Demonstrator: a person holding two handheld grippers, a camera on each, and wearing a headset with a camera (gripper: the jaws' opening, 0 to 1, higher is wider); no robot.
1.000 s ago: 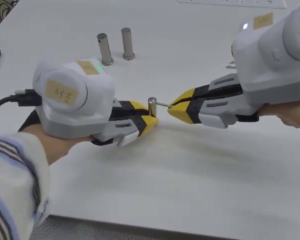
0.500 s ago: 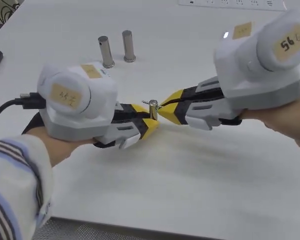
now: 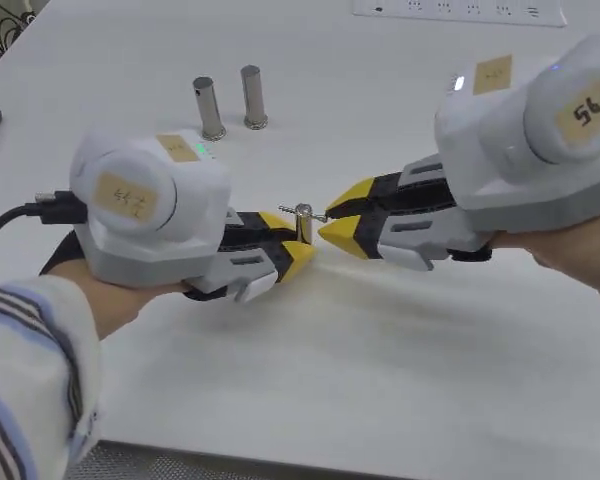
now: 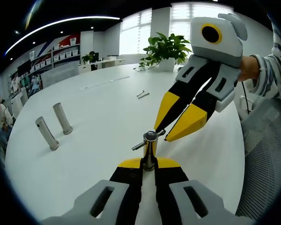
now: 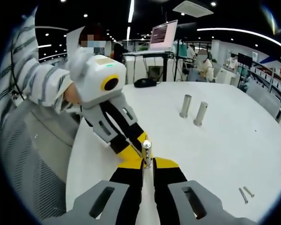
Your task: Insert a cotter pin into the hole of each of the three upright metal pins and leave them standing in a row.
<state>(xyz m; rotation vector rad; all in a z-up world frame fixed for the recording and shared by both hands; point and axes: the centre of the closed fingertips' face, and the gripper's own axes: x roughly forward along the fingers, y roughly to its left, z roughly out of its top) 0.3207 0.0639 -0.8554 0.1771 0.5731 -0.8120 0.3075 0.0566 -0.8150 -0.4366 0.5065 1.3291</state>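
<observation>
My left gripper [image 3: 302,238] is shut on an upright metal pin [image 3: 303,222] standing on the white table. A cotter pin [image 3: 292,211] passes through the hole near its top, with its tip sticking out to the left. In the left gripper view the metal pin [image 4: 150,149] stands between my jaws [image 4: 150,163], and the cotter pin's head [image 4: 161,133] lies at the parted yellow tips of the right gripper [image 4: 161,136]. My right gripper [image 3: 325,223] is open at that head. Two more metal pins [image 3: 208,108] [image 3: 252,96] stand side by side at the back.
Two spare cotter pins [image 5: 245,193] lie loose on the table to the right. A power strip [image 3: 450,10] runs along the far edge. A black cable [image 3: 10,215] trails off the left gripper. The table's front edge [image 3: 280,455] is close to me.
The right gripper moved left and pushed the cotter pin through the hole; its tip now shows on the left side. The right jaws have parted. The left gripper held still.
</observation>
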